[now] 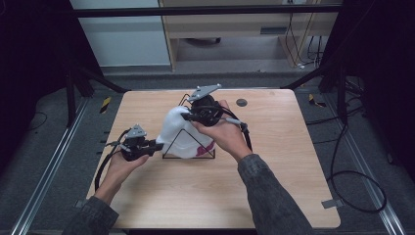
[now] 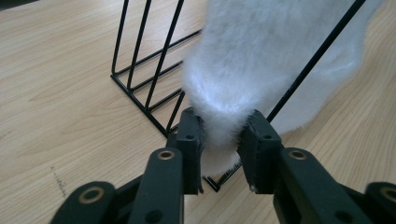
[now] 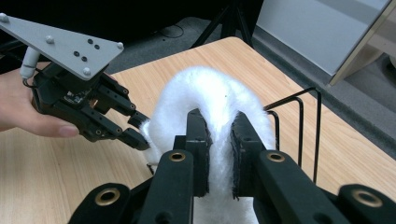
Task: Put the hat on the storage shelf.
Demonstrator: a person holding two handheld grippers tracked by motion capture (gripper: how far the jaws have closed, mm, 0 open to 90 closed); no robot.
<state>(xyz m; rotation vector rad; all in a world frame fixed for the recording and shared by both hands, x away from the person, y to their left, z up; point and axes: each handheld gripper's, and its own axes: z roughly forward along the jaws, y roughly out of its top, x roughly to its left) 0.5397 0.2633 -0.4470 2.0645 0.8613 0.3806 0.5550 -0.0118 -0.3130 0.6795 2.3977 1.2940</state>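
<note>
A white fluffy fabric piece is draped over a black wire rack that stands near the middle of the tabletop, a little toward its far edge. A patch of pink shows at the fabric's lower right, by the rack's base. The left tongs come in from the tabletop's left side and are clamped on a low corner of the fabric; in the left gripper view the fleece bulges between the two black pads, just above the rack's bottom wire. The right tongs reach in from above and behind and are pinched tight on the fabric's top fold. In the right gripper view the left tongs show just beside the fabric's edge.
</note>
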